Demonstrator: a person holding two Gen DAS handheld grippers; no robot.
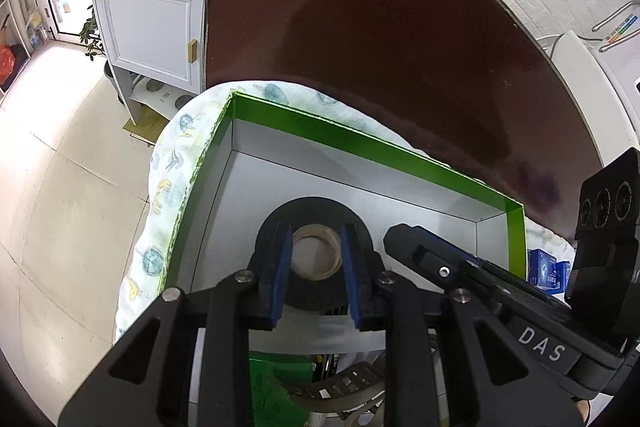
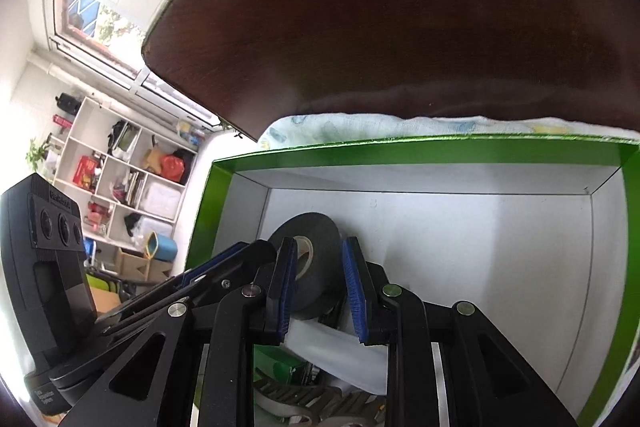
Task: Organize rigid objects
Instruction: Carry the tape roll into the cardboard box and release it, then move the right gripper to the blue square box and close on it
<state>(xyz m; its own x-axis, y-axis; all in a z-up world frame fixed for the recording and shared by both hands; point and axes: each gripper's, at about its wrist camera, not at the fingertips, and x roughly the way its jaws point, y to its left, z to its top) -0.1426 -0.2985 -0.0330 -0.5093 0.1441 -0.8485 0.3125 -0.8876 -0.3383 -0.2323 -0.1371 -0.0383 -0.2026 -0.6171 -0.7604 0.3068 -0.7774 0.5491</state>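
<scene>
A black tape roll [image 1: 316, 211] with a cardboard core rests tilted inside a green-rimmed box [image 1: 360, 139] with a white floor. My left gripper [image 1: 315, 227] points at the roll's face, its blue pads a narrow gap apart over the ring, clamping nothing that I can see. My right gripper [image 1: 400, 239] comes in from the right, its tip beside the roll's edge. In the right wrist view the roll [image 2: 316, 231] shows behind the narrowly parted pads of the right gripper [image 2: 320, 243], and the left gripper [image 2: 256, 255] reaches its left rim. Contact with the roll is unclear.
A white plastic piece [image 2: 340, 351], a green packet [image 1: 276, 379] and a grey slotted strap [image 1: 340, 391] lie at the box's near end. The box stands on a printed cloth [image 1: 176, 155] over a dark brown table [image 1: 380, 27]. A blue carton [image 1: 548, 267] sits outside, right.
</scene>
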